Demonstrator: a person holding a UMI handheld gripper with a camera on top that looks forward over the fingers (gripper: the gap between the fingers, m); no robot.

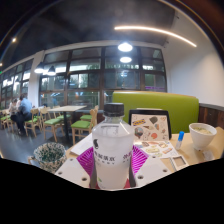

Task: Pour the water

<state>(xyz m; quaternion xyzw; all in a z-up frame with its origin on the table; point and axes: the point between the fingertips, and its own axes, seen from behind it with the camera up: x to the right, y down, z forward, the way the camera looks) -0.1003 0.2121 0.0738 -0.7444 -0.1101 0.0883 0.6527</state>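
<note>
I see the water bottle (112, 150) standing upright between the two fingers of the gripper (113, 162). The bottle is clear plastic with a dark cap and a white label with a red band. A magenta pad (87, 160) shows at the bottle's left side and another at its right. Both pads lie close against the bottle walls, and I read this as the fingers pressing on the bottle at a narrow setting. The base of the bottle is cut off by the lower border, so I cannot tell whether it rests on the table (160, 165) or is lifted clear of it.

The table is white. On it, left of the bottle, I see a small potted plant (49, 155) in a patterned pot. Right of the bottle and a little beyond it stands a dark upright menu card (150, 126) with printed pictures. Further right sits a white bowl (203, 134), with a small blue item (181, 137) just beside it. A flat white tray (161, 152) with small items lies between the card and the table edge.

Behind the table I see a green bench back (170, 106). Beyond it is a large hall with dark windows, ceiling lamps, and wooden tables and chairs (60, 118). People (20, 108) sit at the far left.
</note>
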